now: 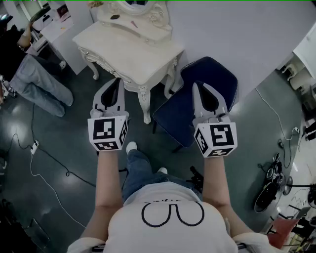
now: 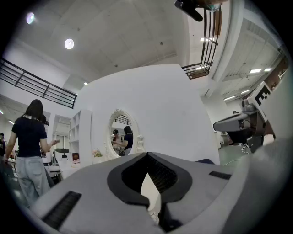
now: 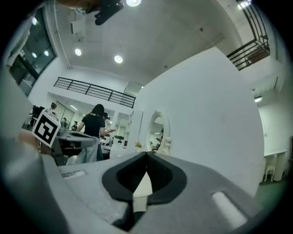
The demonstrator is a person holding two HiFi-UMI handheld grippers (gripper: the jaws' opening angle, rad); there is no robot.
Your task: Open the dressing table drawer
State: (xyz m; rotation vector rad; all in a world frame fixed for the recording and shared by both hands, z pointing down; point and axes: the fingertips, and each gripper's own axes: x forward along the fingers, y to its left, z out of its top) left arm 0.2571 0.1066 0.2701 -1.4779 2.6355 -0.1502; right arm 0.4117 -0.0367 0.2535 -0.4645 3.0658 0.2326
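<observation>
The cream dressing table [image 1: 129, 53] stands ahead of me, its oval mirror [image 1: 136, 9] at the back and a carved front apron [image 1: 111, 70] facing me; I cannot make out a drawer line there. My left gripper [image 1: 117, 81] is held level just short of the table's front corner, jaws together and empty. My right gripper [image 1: 196, 86] hovers over the dark blue chair [image 1: 217, 74], also shut and empty. In the left gripper view the mirror [image 2: 120, 135] shows above the closed jaws. In the right gripper view the mirror [image 3: 158, 130] is farther off.
The blue chair sits to the right of the table leg [image 1: 146, 106]. A person in jeans [image 1: 34, 81] stands at the left by a white shelf unit. Cables [image 1: 44, 163] trail over the dark floor, and gear [image 1: 270, 183] lies at the right.
</observation>
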